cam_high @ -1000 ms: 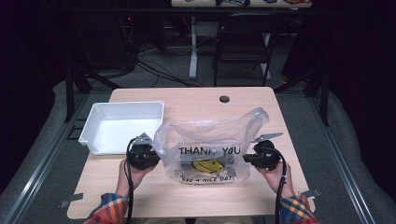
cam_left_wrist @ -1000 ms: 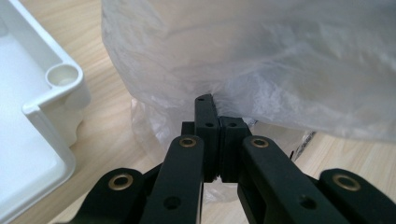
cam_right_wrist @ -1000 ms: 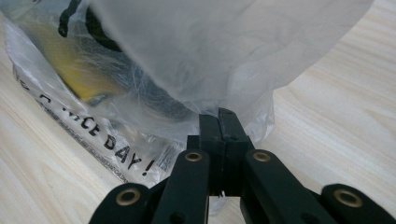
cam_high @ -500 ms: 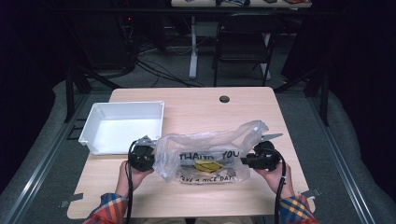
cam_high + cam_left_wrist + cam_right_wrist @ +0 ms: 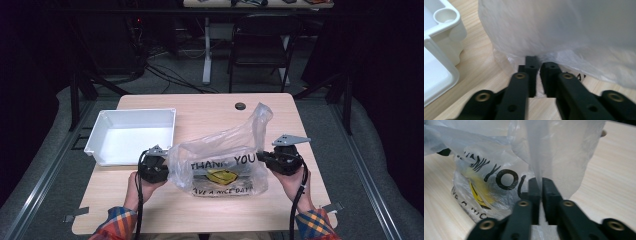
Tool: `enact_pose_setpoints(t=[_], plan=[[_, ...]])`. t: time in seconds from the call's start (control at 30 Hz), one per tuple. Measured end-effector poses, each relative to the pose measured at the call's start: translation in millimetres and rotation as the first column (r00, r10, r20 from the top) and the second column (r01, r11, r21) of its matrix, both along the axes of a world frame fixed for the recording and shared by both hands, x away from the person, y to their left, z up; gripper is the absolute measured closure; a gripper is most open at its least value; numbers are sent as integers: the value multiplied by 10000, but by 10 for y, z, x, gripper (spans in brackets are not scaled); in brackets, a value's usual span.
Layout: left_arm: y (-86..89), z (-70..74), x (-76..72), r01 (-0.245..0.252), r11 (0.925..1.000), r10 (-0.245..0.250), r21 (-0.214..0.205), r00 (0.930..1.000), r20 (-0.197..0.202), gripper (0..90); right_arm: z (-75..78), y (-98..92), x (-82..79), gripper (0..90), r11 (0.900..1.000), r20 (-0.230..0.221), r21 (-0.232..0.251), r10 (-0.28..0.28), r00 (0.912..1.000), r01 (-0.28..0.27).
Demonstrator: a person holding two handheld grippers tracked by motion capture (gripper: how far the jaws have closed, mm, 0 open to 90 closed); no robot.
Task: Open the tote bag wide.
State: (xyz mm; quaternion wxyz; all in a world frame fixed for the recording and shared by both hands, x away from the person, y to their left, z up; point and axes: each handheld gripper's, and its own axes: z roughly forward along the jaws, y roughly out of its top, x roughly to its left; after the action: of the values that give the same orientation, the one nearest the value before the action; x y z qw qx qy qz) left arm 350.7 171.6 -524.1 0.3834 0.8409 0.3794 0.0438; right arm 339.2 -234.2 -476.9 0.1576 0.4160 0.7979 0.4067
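A clear plastic bag (image 5: 220,160) printed THANK YOU lies on the wooden table (image 5: 200,215), with something yellow showing through it. My left gripper (image 5: 167,169) is at the bag's left edge. Its jaws (image 5: 540,63) stand almost together with the bag's film (image 5: 554,30) pinched between them, and they have just been opening slightly. My right gripper (image 5: 261,157) is at the bag's right edge. Its jaws (image 5: 541,182) have just closed on a strip of the bag (image 5: 499,177) that rises from between them. That strip stands up as a peak at the bag's right.
A white plastic tray (image 5: 130,132) sits on the table's left, close behind my left gripper, and its corner (image 5: 439,50) shows in the left gripper view. A dark round grommet (image 5: 240,106) is near the far edge. A chair (image 5: 260,45) stands beyond the table.
The right gripper has risen a little, and the bag's right peak stands taller than half a second ago. The left gripper has stayed in place.
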Motion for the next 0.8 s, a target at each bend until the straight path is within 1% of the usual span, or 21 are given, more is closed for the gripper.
enact_pose_setpoints(t=[0.03, 0.07, 0.1, 0.13, 0.17, 0.2, 0.23, 0.27, 0.3, 0.33, 0.37, 0.47, 0.53, 0.57, 0.6, 0.63, 0.67, 0.7, 0.73, 0.77, 0.8], plan=[[0, 15, -12, -78, 10000, 78, 7, 9999, 98, 738, -28, -5, 22, 900, 9999, -99, 167, -13, 10000, 15], [9, 50, -40, -130, 9999, 130, 20, 9995, 285, 693, -27, -24, 34, 900, 10000, -231, -47, 15, 9997, -16], [21, 86, -75, -184, 9998, 184, -16, 9987, 482, 645, -51, -16, 42, 900, 9998, -318, 210, -9, 9995, 16], [31, 127, -117, -344, 9994, 337, 80, 9966, 747, 522, -51, -19, 37, 900, 9996, -313, 291, -39, 9995, 48], [38, 158, -155, -391, 9992, 383, 81, 9954, 875, 486, -47, -21, 33, 900, 9996, -291, 282, -66, 9996, 74], [61, 212, -223, -498, 9988, 497, -22, 9911, 1237, 486, -47, -21, 33, 900, 9996, -291, 282, -66, 9996, 74], [78, 266, -276, -501, 9987, 494, 11, 9882, 1448, 441, -44, -26, 29, 900, 9994, -270, 338, -89, 9996, 98], [81, 314, -332, -539, 9985, 524, 31, 9824, 1790, 415, -44, -25, 27, 900, 9992, -277, 378, -112, 9996, 122], [82, 362, -388, -604, 9982, 602, -54, 9769, 2052, 402, -43, -25, 26, 900, 9992, -291, 368, -150, 9995, 161], [78, 406, -442, -588, 9983, 576, -16, 9714, 2305, 382, -47, -26, 27, 900, 9988, -318, 463, -134, 9994, 149], [70, 437, -480, -568, 9984, 541, 45, 9688, 2417, 369, -40, -29, 22, 900, 9990, -309, 381, -237, 9992, 249], [40, 482, -606, -454, 9989, 417, 70, 9603, 2757, 351, -33, -23, 17, 900, 9986, -337, 462, -252, 9991, 267], [35, 499, -639, -521, 9986, 528, -102, 9538, 2958, 329, -34, -10, 23, 900, 9988, -276, 428, -227, 9994, 239], [31, 511, -647, -530, 9984, 561, -184, 9496, 3084, 333, -37, -3, 29, 900, 9990, -329, 390, -199, 9993, 212], [29, 521, -651, -518, 9982, 584, -292, 9477, 3137, 361, -46, 4, 36, 900, 9990, -336, 364, -258, 9991, 270], [31, 533, -663, -524, 9976, 642, -446, 9420, 3294, 361, -46, 4, 36, 900, 9990, -336, 364, -258, 9991, 270], [30, 544, -675, -558, 9969, 718, -553, 9335, 3513, 409, -49, 4, 40, 900, 9990, -342, 380, -228, 9992, 241], [20, 560, -672, -569, 9967, 740, -572, 9279, 3655, 463, -47, 3, 39, 900, 9990, -311, 346, -273, 9991, 284], [14, 563, -660, -627, 9955, 854, -713, 9186, 3858, 541, -50, 1, 43, 900, 9989, -307, 382, -276, 9991, 288], [7, 560, -632, -517, 9955, 782, -789, 9202, 3835, 645, -53, -3, 47, 900, 9989, -353, 355, -281, 9990, 294], [-1, 553, -608, -513, 9954, 785, -809, 9208, 3821, 704, -57, -4, 48, 900, 9989, -409, 384, -262, 9988, 278]])
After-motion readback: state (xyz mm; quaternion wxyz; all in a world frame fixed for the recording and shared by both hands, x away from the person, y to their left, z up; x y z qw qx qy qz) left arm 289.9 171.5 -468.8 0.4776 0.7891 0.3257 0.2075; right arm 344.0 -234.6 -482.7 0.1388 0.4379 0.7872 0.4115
